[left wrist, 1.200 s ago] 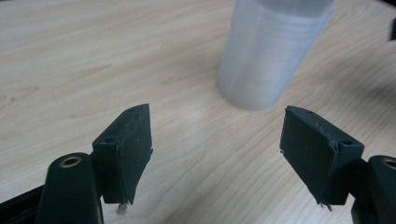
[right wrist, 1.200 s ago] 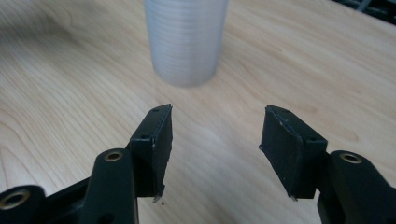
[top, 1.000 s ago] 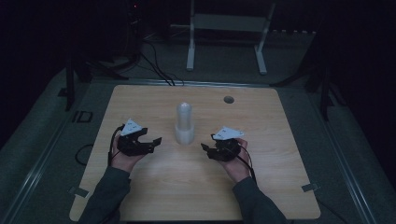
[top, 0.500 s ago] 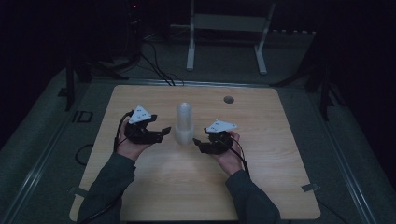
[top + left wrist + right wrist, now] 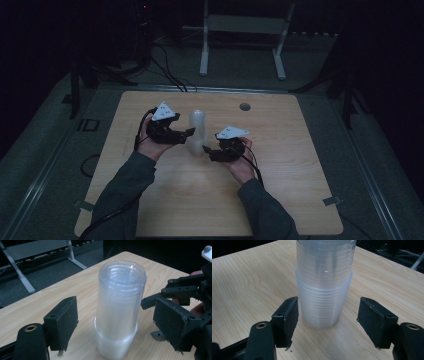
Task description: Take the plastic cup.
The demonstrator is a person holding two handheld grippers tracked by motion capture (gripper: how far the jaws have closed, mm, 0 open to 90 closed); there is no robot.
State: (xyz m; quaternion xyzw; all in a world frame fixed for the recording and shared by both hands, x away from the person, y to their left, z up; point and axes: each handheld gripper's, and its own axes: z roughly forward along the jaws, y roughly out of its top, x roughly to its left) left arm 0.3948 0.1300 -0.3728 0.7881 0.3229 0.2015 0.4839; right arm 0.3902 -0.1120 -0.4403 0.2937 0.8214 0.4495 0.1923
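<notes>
Clear plastic cup stack (image 5: 198, 131) stood upright, long axis vertical, mid-table, a bit toward the far edge. Left gripper (image 5: 189, 132) sat just left of it, higher up the stack; jaws had just been opening, wide, stack btwn them w/o touching. Right gripper (image 5: 206, 149) sat just right, low by the base; jaws had just been opening too, pads clear of the base. Both about equally near. Table (image 5: 300, 200) had plenty of bare room all round; small hole (image 5: 244, 106) far right.
</notes>
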